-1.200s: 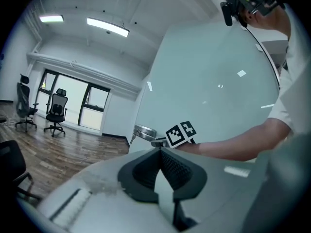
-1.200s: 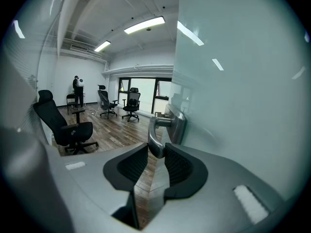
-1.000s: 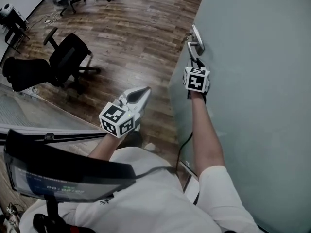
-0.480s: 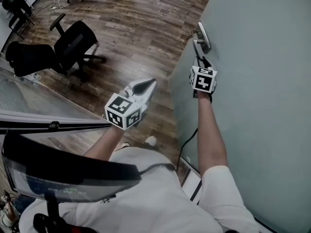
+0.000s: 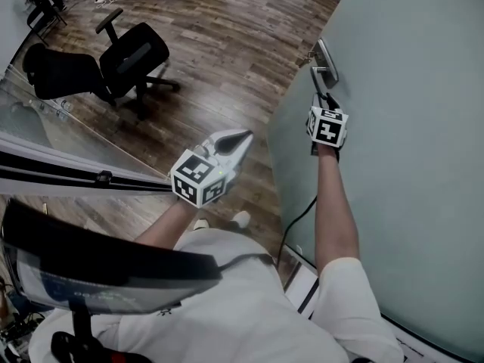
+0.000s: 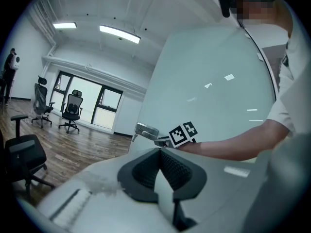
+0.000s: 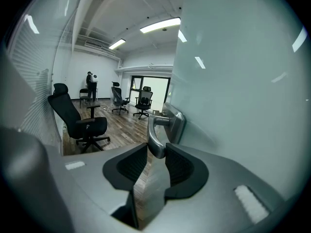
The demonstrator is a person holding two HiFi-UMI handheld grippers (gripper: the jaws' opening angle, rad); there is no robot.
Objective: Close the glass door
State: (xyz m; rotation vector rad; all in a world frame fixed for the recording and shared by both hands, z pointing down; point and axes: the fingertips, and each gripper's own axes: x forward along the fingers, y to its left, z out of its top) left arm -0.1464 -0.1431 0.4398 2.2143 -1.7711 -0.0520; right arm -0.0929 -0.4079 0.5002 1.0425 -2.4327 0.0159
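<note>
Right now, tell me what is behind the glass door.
Nothing shows through the glass door; its cloudy pane hides whatever is behind. Past its edge: wood floor, a black chair.

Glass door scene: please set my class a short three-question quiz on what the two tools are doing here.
1. True or false: the left tool holds the door handle.
2. What sits between the jaws of the right tool? A) a chair arm B) the door handle C) a cable
3. Fill in: the black office chair stands on a ___ floor.
Key: 1 false, its jaws are shut on nothing. 2 B; the handle is clamped there, though the jaws have just opened slightly. 3 wooden.
</note>
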